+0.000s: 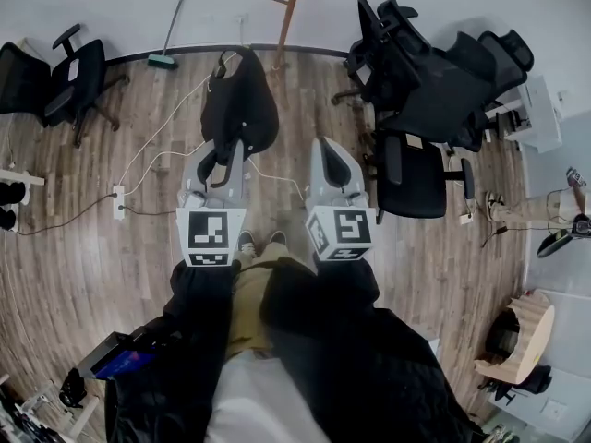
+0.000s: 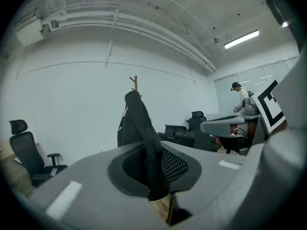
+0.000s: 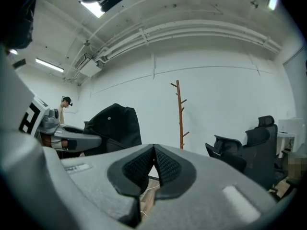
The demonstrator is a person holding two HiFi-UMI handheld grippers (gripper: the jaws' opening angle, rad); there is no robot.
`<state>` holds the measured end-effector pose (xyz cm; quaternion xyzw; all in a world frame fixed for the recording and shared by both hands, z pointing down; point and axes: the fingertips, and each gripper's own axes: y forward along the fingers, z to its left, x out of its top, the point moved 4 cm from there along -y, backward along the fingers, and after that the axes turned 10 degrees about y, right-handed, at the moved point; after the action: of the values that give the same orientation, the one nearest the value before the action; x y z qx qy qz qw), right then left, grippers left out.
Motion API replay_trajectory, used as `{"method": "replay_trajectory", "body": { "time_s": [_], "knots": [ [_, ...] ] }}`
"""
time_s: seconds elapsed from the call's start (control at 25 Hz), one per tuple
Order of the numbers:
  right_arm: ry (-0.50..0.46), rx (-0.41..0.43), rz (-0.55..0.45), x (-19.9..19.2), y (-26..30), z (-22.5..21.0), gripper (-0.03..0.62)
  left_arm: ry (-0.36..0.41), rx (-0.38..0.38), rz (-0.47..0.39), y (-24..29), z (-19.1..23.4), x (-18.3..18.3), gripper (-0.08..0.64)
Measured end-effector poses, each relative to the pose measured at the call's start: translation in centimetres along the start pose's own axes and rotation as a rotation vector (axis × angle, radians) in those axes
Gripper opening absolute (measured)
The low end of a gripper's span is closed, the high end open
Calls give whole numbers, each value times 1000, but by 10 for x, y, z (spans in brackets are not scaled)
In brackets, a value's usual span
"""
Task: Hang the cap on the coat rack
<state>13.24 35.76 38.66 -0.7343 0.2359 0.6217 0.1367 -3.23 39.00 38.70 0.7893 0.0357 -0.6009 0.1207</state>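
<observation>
- Between the jaws of my left gripper (image 2: 156, 176), a fold of the black cap (image 2: 139, 123) is pinched. The mesh-textured pads stand only slightly apart, pressed onto the cloth from both sides.
- Just ahead of those jaws the cap rises in a soft, dark, slumping shape, its fabric matte and creased. I hold it by one edge, which I judge leaves the rest free to drop over a peg.
- Beside it, to the right and about level, my right gripper (image 3: 153, 169) has its jaws together with nothing between them. It looks to be the spare hand for this step, kept clear of the cap.
- Beyond the cap, straight ahead and a touch right of the left gripper, stands the coat rack (image 3: 180, 114). It is a slim reddish-brown wooden pole with short pegs angled upward, set against a plain white wall.
- Cap and rack are well apart, so the hanging is not yet done. The cap must be carried forward and lifted to a peg.
- Further right of the right gripper is a huddle of black office chairs (image 1: 416, 81) with curved, padded backs.
- Below both grippers runs a wood-plank floor (image 1: 138, 275), brown and streaked, with a white cable trailing across it.
</observation>
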Motion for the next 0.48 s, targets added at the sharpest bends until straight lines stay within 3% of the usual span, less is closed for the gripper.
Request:
{"method": "replay_trajectory", "body": {
  "time_s": [0.24, 0.48],
  "knots": [
    [-15, 2, 26, -6, 17, 28, -5, -38, -1, 21, -3, 32, -16, 41],
    [-11, 8, 32, -5, 36, 10, -5, -46, 9, 40, 25, 34, -19, 41]
  ]
}}
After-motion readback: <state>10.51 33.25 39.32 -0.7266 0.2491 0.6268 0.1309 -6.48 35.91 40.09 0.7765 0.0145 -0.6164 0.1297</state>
